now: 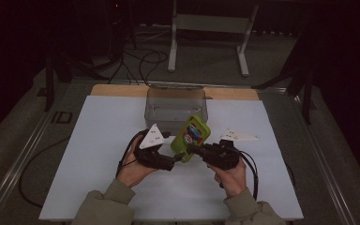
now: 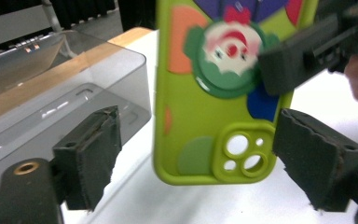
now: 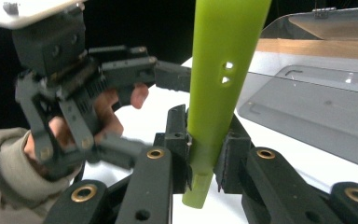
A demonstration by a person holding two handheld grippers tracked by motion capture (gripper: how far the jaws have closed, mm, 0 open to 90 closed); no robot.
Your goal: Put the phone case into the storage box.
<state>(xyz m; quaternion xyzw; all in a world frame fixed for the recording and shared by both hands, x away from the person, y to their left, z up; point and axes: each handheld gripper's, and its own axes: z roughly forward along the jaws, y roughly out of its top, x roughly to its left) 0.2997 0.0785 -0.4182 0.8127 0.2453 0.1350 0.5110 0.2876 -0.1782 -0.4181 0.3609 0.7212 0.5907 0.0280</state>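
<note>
From the high view, a green phone case (image 1: 190, 137) is held up over the white-covered table (image 1: 98, 154), just in front of a clear plastic box (image 1: 175, 108) at the far middle; the left gripper (image 1: 172, 159) reaches it from the left and the right gripper (image 1: 191, 149) from the right, both meeting at its near end. In the left gripper view, the phone case (image 2: 205, 116) hangs between that gripper's jaws, which stand wide apart, the left one clear of it and the right one just beside its edge; the camera cut-outs sit at its lower corner, and the other gripper's jaw presses on its right edge higher up. In the right gripper view, the jaws are clamped on the phone case (image 3: 219, 93), seen edge-on, gripping its thin lower edge. The case looks light, thin and somewhat flexible, probably soft plastic with a slick printed face, so pinching across a rim near a corner, away from the cut-outs, seems the surest hold.
</note>
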